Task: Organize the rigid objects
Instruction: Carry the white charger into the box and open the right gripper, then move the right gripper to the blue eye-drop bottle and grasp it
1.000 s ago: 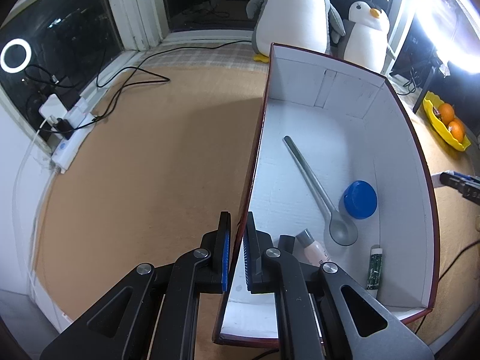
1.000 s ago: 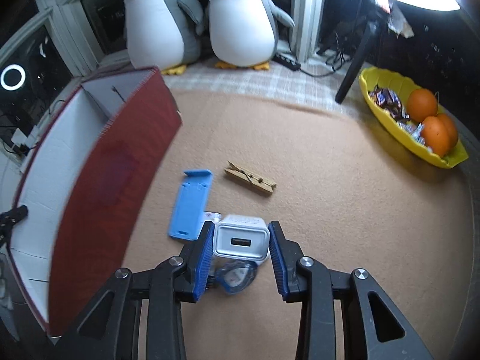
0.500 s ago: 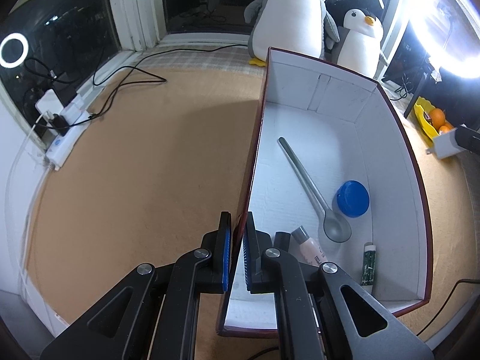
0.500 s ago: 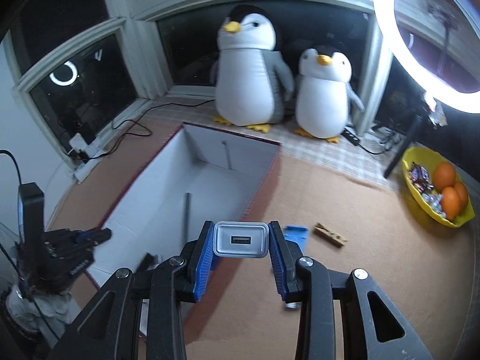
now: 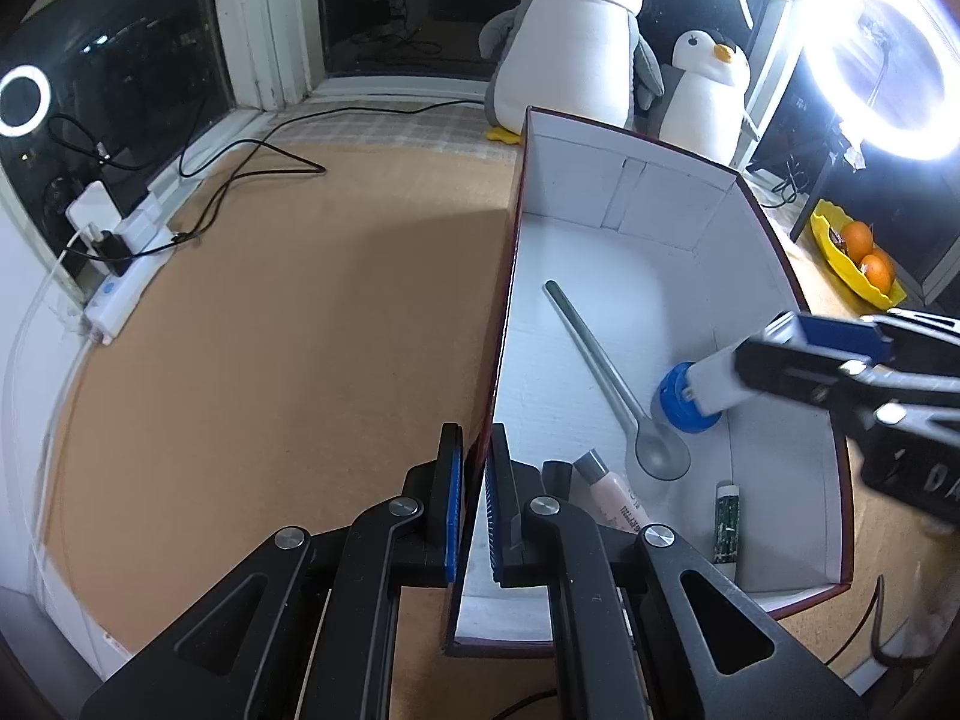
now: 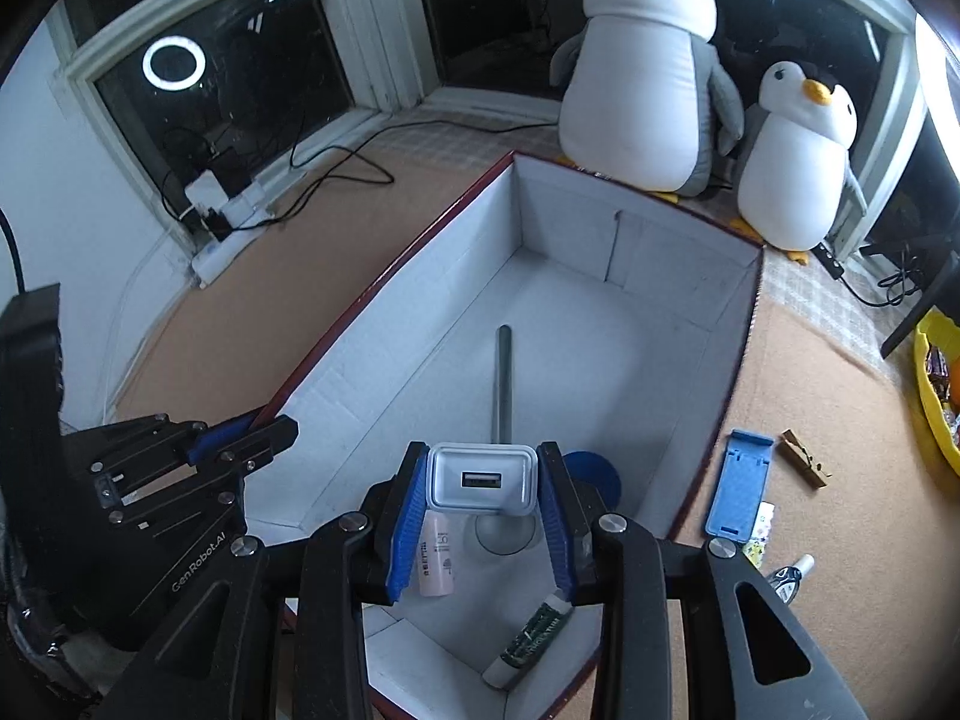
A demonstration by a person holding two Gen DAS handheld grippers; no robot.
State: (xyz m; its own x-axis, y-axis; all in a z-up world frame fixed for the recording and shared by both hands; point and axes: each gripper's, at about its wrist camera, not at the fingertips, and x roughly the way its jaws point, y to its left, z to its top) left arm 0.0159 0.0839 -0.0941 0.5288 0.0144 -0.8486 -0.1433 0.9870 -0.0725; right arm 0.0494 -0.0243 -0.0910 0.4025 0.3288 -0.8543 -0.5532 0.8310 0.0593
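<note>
A red box with a white inside (image 5: pixel 660 252) (image 6: pixel 420 324) stands on the brown mat. It holds a grey spoon (image 5: pixel 606 366) (image 6: pixel 503 372), a blue cap (image 5: pixel 684 414) (image 6: pixel 600 471), a beige tube (image 5: pixel 612 498) (image 6: pixel 437 564) and a green stick (image 5: pixel 726 525) (image 6: pixel 531 639). My left gripper (image 5: pixel 471 510) (image 6: pixel 240 435) is shut on the box's left wall. My right gripper (image 6: pixel 483 513) (image 5: pixel 780 354) is shut on a white USB charger (image 6: pixel 482 483) (image 5: pixel 717 381) and holds it above the box's inside, over the cap.
On the mat right of the box lie a blue phone stand (image 6: pixel 737 489), a wooden clothespin (image 6: pixel 801 465) and a small pen-like item (image 6: pixel 789 576). A yellow fruit tray (image 5: pixel 852 261) stands far right. Two plush penguins (image 6: pixel 648 72) sit behind the box. A power strip with cables (image 5: pixel 114 294) lies at left.
My right gripper lifted the charger off the mat and carried it left, over the box's inside. My left gripper has kept its hold on the box wall.
</note>
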